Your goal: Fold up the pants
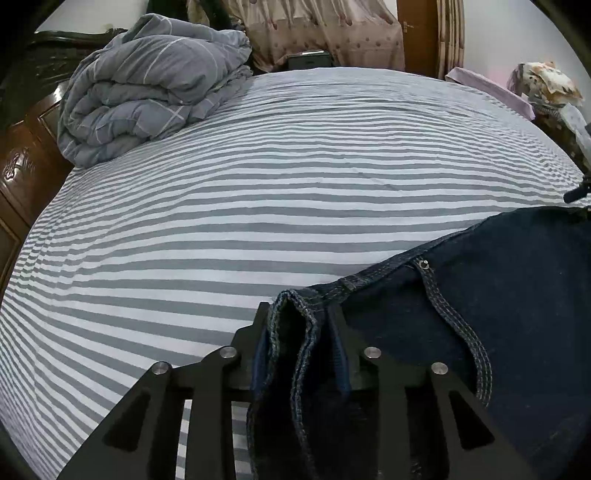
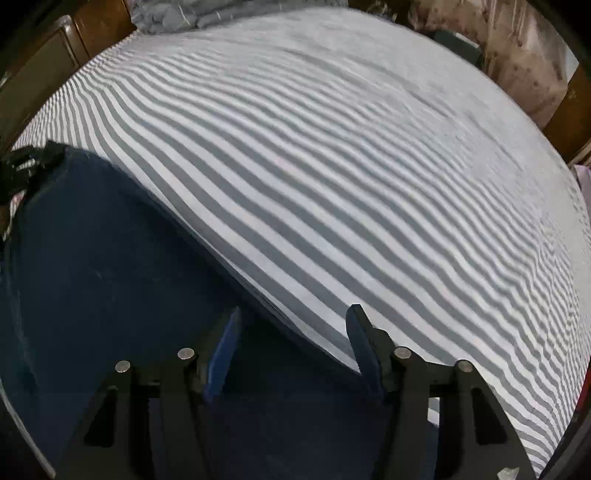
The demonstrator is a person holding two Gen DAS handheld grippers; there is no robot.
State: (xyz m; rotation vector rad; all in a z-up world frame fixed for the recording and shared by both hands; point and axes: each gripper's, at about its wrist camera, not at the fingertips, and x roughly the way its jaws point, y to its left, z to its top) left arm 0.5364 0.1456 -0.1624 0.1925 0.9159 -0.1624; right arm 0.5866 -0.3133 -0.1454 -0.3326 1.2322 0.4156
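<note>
The dark blue pants [image 1: 498, 314] lie on the striped bed sheet [image 1: 258, 206], at the near edge of the bed, well apart from the folded grey duvet [image 1: 155, 85] that sits at the far side of the sheet beside the carved wooden headboard [image 1: 22, 155]. The left gripper [image 1: 301, 325] is clamped on a bunched fold of the pants' stitched edge, the denim squeezed between its 2 fingers and spilling back toward the camera. In the right wrist view the right gripper [image 2: 293, 332] has its 2 blue-padded fingers [image 2: 221, 354] spread wide apart, with nothing pinched between them; it hovers over the edge of the pants [image 2: 110, 277] where the denim meets the sheet [image 2: 369, 166] (this view is blurred, so whether the fingertips touch the cloth cannot be told). Beyond the sheet hangs a patterned pink curtain [image 1: 325, 33].
</note>
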